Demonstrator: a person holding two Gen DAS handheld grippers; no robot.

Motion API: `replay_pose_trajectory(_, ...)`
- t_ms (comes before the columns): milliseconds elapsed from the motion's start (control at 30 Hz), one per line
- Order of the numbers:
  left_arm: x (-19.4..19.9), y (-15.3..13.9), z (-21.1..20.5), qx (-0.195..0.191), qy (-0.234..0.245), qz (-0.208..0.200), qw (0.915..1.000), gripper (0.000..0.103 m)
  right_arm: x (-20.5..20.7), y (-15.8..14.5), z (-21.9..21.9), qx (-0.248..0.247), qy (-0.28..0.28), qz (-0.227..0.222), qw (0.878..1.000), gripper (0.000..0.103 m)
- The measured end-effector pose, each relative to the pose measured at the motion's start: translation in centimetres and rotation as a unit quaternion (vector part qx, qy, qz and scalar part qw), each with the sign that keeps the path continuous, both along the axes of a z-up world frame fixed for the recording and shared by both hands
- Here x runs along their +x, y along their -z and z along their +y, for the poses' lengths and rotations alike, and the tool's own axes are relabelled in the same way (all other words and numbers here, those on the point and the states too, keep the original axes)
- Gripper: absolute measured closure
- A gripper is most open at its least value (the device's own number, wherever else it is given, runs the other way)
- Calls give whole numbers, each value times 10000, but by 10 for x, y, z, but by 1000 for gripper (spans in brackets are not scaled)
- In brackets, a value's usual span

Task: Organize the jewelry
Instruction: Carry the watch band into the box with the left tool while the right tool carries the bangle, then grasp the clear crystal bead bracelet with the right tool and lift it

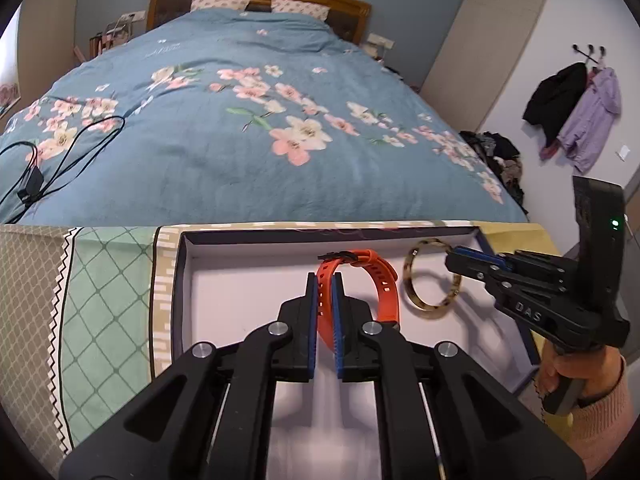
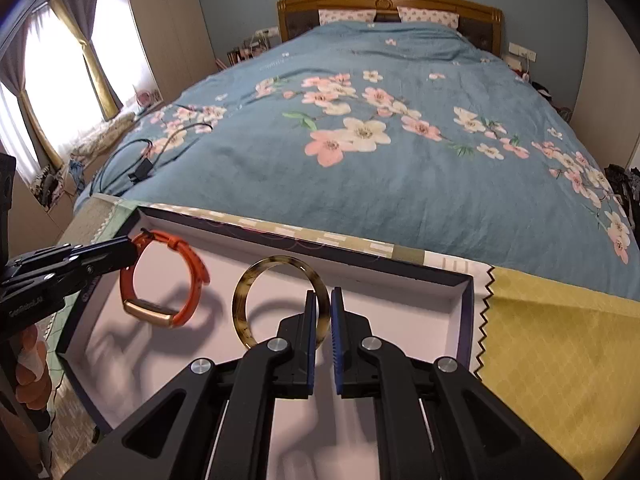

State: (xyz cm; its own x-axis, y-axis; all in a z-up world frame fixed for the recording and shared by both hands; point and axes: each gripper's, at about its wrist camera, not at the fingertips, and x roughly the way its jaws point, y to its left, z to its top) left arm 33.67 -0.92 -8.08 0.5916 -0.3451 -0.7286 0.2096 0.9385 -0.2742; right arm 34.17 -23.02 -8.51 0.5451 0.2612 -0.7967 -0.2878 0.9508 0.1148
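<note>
- So, my left gripper point(image 1: 325, 280) was pinching the orange watch band point(image 1: 376, 276); its strap ran right between the two blue pads, jaws pressed nearly together on it.
- Band hung upright as a loop, black clasp at the far top, gold watch body point(image 2: 149, 313) at the bottom as seen from the right wrist view.
- Loop sat to the right of my left jaws and a bit beyond their tips, over the white floor of the open box point(image 1: 192, 256).
- My right gripper point(image 2: 324, 298) was clamped on the tortoiseshell bangle point(image 2: 256, 276); the near-right part of its rim passed between the pads, jaws almost closed.
- Most of the bangle stood to the left of my right jaws, tilted upright, also over the box floor.
- Whether either piece touched the floor I couldn't tell; shadows fell just under both.
- Band and bangle were side by side, near but apart, band on the left.
- Box lay on a patterned cloth point(image 1: 104, 280) at the foot of a bed with a blue floral quilt point(image 1: 240, 120).
- Black cable point(image 1: 60, 152) lay on the quilt, well apart from the box.
</note>
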Motion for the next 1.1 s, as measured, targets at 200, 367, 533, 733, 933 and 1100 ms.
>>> replay_pose_trajectory(200,26,12,-1,71,-112,337,9993,96,12,6,1,-67,147,163,9997,98)
replay_pose_trajectory(367,40,21,-2,17,-64,643,9979,95,13,3,-1,67,255,106,9996,96)
replay_pose_trajectory(533,32,17,4,-20,-156,488,9987,72,-21,-21,-7,366,70,-423,9984,83)
replay_pose_trajectory(733,-12,-10,15,172,-247,-342,9990,54,-97,-44,-9,598,-687,-896,9918,66)
replay_pose_trajectory(933,-87,-35,24,476,-192,-1143,9921,35,-158,-27,-9,455,-1128,-717,9900,66)
replay_pose_trajectory(1100,-144,-41,30,604,-180,-1547,9860,27,-184,-6,-23,535,-1008,-403,9927,66)
